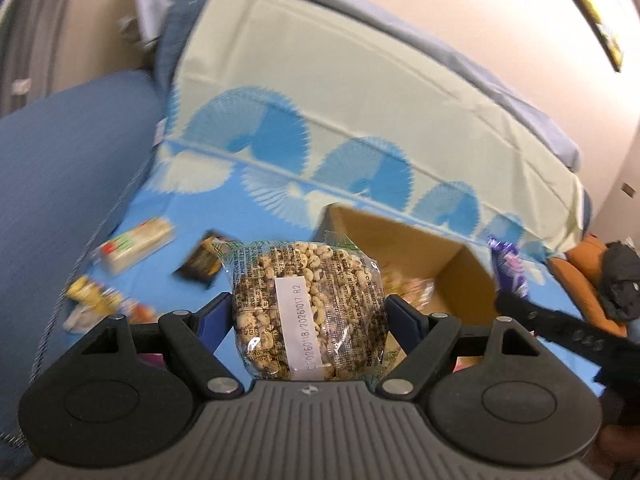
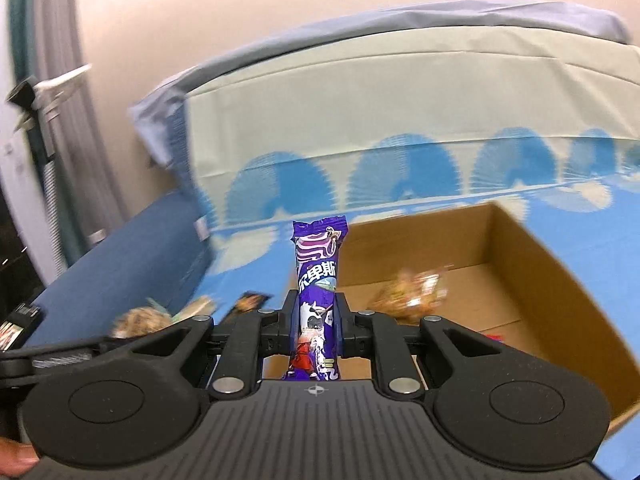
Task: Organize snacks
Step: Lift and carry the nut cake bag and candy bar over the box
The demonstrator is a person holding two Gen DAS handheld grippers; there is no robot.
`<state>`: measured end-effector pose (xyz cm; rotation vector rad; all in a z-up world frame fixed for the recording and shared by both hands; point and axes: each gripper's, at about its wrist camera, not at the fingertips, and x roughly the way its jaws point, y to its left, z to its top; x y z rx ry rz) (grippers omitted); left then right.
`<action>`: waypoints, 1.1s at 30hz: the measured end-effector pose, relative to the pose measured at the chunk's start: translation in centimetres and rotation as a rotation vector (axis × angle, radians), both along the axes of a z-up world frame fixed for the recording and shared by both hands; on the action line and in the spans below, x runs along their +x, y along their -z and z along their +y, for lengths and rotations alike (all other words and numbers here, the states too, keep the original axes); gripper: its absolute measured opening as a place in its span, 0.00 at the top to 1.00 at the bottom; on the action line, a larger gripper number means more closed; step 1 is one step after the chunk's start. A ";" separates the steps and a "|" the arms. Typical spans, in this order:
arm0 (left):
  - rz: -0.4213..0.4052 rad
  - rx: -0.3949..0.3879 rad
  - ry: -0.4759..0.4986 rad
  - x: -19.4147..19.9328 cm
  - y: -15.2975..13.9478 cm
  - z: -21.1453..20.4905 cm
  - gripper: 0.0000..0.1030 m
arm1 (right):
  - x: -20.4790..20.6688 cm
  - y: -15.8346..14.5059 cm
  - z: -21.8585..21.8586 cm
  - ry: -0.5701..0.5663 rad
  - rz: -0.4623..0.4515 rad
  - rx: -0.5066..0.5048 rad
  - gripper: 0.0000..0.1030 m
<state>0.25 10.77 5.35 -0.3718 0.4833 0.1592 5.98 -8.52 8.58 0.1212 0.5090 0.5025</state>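
Note:
My left gripper [image 1: 310, 308] is shut on a clear bag of puffed cereal snack [image 1: 308, 300], held above the blue cloth just left of the open cardboard box [image 1: 460, 264]. My right gripper [image 2: 318, 312] is shut on a purple wrapped candy bar [image 2: 318, 280], held upright over the box's left edge [image 2: 532, 272]. The purple bar also shows in the left wrist view [image 1: 510, 270]. A clear-wrapped snack [image 2: 416, 292] lies on the box floor. The puffed snack bag shows at the left of the right wrist view [image 2: 140, 320].
Loose snacks lie on the blue cloth at left: a white and green bar [image 1: 136, 248], a black packet [image 1: 202, 264], a yellow packet [image 1: 96, 298]. A folded pale green sheet [image 1: 340, 92] rises behind. A blue cushion [image 1: 60, 180] is at left.

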 end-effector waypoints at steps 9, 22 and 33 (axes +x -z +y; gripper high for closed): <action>-0.052 0.013 0.122 4.6 -2.8 -6.8 0.17 | 2.3 -0.2 -4.5 0.160 -0.002 0.032 0.84; -0.064 0.010 0.179 7.6 -4.0 -11.3 0.17 | 2.7 0.2 -7.3 0.228 0.016 0.057 0.84; -0.055 0.012 0.195 8.4 -4.0 -11.9 0.17 | 2.7 0.2 -7.4 0.237 0.018 0.060 0.84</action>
